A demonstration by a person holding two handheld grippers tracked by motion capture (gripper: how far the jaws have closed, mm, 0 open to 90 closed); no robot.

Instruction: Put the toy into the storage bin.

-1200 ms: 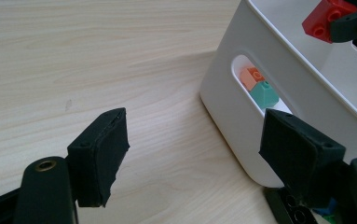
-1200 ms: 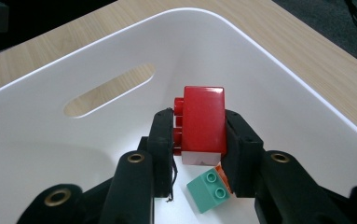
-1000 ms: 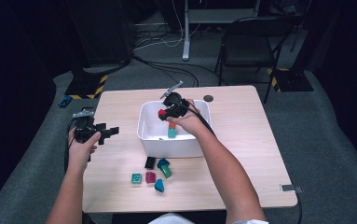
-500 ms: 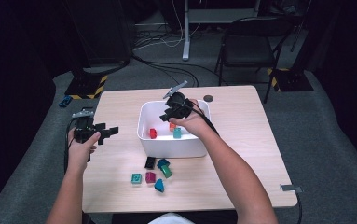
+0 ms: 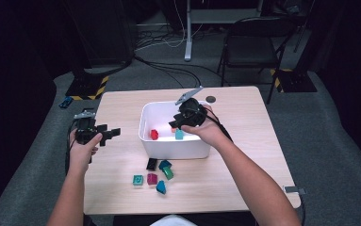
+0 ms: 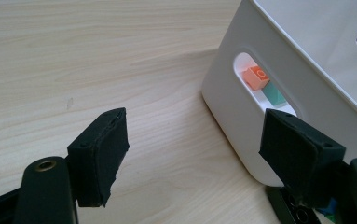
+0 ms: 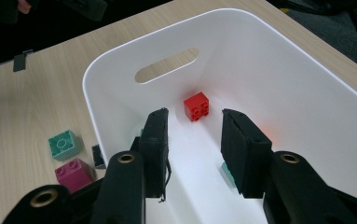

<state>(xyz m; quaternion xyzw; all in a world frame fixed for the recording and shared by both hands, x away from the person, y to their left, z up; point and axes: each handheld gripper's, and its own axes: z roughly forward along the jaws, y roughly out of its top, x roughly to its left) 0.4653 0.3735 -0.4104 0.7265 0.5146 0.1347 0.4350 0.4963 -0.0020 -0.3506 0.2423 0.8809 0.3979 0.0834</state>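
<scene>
Since a second ago the red brick (image 5: 154, 134) has left the right claw (image 5: 174, 125) and now lies on the floor of the white bin (image 5: 145, 123), toward its left end, with a teal brick (image 5: 179, 134) a little to its right in the same bin. In the right gripper view the red brick (image 7: 196, 106) sits studs-up just beyond the jaw tips, near the wall with the slot handle, and the right claw (image 7: 194, 140) hangs over the bin interior with its jaws parted and nothing between them.

Through the handle slot in the left gripper view, an orange-red brick (image 6: 256, 77) and a teal one (image 6: 273, 95) show inside the bin (image 6: 306, 51). The left claw (image 6: 192, 140) is spread wide and empty, low over the bare desk (image 6: 97, 56) just beside the bin's end wall. From above, the left claw (image 5: 113, 132) is held near the desk's left edge, pointing toward the bin.

In front of the bin on the desk (image 5: 244, 174) lies a loose cluster: a black brick (image 5: 151, 164), a dark teal brick (image 5: 164, 164), a green brick (image 5: 168, 173), a teal-green brick (image 5: 137, 180), a magenta brick (image 5: 151, 179) and a blue-teal piece (image 5: 161, 187). A small dark disc (image 5: 210, 99) rests near the far edge. No brand, label or writing can be read on any of them.
</scene>
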